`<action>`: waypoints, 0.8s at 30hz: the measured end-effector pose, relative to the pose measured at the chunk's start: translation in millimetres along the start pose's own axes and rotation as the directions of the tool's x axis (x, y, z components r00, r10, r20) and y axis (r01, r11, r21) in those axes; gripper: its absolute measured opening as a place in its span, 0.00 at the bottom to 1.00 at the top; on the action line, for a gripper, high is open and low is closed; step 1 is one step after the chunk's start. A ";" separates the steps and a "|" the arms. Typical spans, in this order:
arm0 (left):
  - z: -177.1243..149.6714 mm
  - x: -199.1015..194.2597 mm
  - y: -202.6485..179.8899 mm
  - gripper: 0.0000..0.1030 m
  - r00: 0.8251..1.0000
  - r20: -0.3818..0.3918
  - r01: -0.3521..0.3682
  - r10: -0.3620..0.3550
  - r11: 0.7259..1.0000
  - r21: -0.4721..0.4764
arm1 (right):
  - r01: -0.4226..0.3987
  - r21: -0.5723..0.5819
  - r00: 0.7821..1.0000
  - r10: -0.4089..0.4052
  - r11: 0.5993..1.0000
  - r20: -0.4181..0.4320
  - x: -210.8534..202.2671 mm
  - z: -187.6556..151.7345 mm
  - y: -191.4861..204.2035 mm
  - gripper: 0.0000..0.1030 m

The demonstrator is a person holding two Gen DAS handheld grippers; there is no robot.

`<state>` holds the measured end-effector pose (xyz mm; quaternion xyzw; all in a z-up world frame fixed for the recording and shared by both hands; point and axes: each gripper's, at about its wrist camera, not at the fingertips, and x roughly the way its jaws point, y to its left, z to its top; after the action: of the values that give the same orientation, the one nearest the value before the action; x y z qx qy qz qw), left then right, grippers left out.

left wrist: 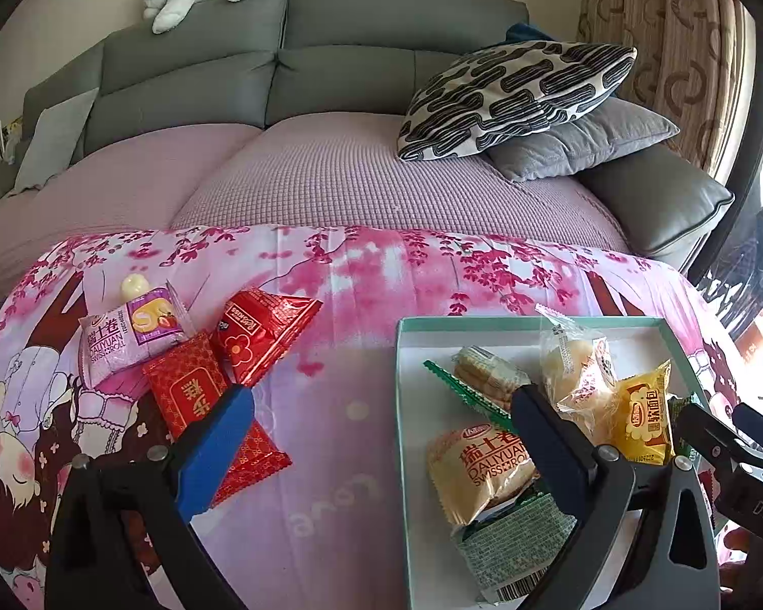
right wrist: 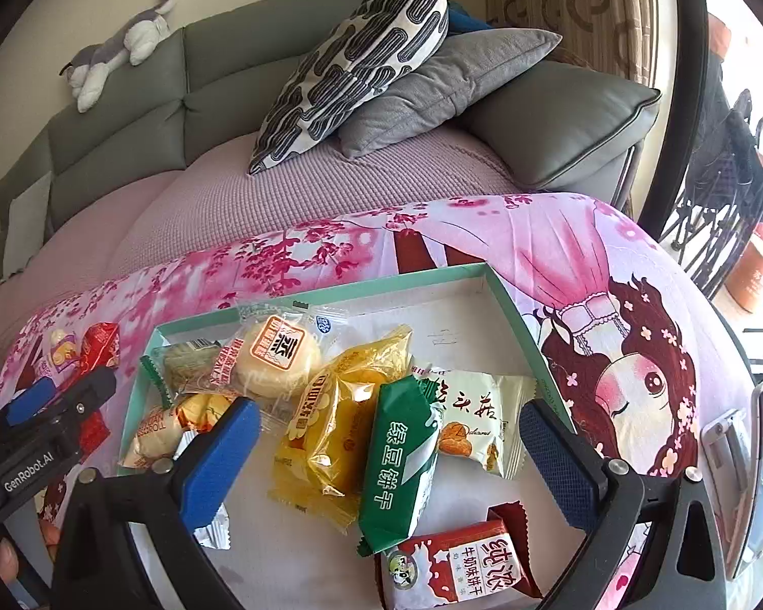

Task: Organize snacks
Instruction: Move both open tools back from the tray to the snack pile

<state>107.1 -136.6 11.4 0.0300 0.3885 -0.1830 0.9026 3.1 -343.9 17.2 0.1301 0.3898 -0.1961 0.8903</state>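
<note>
With both the left gripper [left wrist: 381, 437] and the right gripper [right wrist: 389, 452] released and empty, only the left view shows the purple "DALIYUAN SWISSROLL" pack [left wrist: 127, 343] lying outside the tray [left wrist: 401, 406], while only the right view shows the green "绿豆饼干" pack [right wrist: 402, 462] inside the tray.

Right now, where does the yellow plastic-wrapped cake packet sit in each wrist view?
Left wrist view: yellow plastic-wrapped cake packet lies right of centre, against the box's right side.
Right wrist view: it lies mid-frame, left of the green biscuit packet.
Shared landmark: the shallow mint-rimmed cardboard box holding both.
</note>
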 end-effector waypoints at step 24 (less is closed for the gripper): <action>-9.8 -22.4 95.6 0.98 0.995 -0.017 -0.099 0.098 0.957 -0.273 | -0.226 -0.171 0.973 0.229 0.959 -0.003 -13.9 -4.2 83.7 1.00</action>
<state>120.0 -38.8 12.1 -0.0751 0.4093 -0.0824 0.9056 29.5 -264.4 31.4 0.0958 0.3801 -0.0595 0.9180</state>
